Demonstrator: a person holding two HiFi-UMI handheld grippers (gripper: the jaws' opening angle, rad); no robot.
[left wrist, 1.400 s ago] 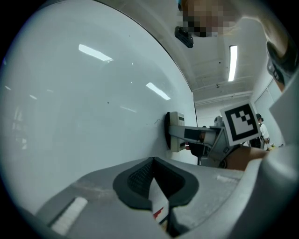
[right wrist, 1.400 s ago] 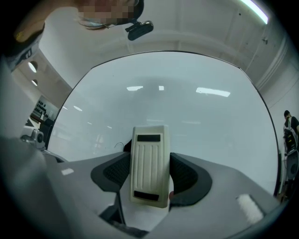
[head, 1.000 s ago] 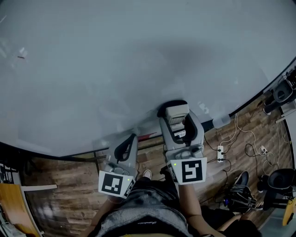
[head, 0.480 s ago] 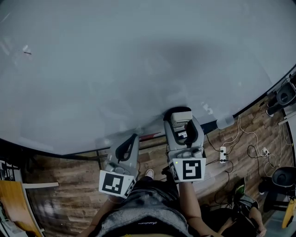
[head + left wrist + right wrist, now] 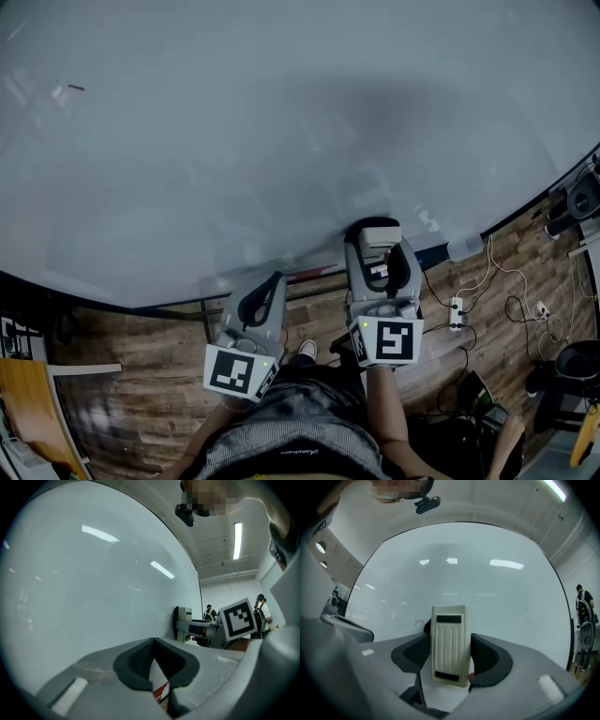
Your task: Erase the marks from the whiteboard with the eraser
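Near the lower edge of the whiteboard point(image 5: 281, 122), our right hand-held gripper point(image 5: 380, 246) clamps the eraser point(image 5: 373, 234), now slid slightly right and lower. Left hand-held gripper point(image 5: 267, 286) closed, empty. Far-left red mark point(image 5: 75, 88) remains, so we judge erasing unfinished.

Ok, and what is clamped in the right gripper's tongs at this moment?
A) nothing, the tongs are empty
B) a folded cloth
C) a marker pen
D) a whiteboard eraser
D: the right gripper view shows the cream, ribbed eraser standing upright between the two dark pads of the right gripper, whose tongs are closed on its sides.
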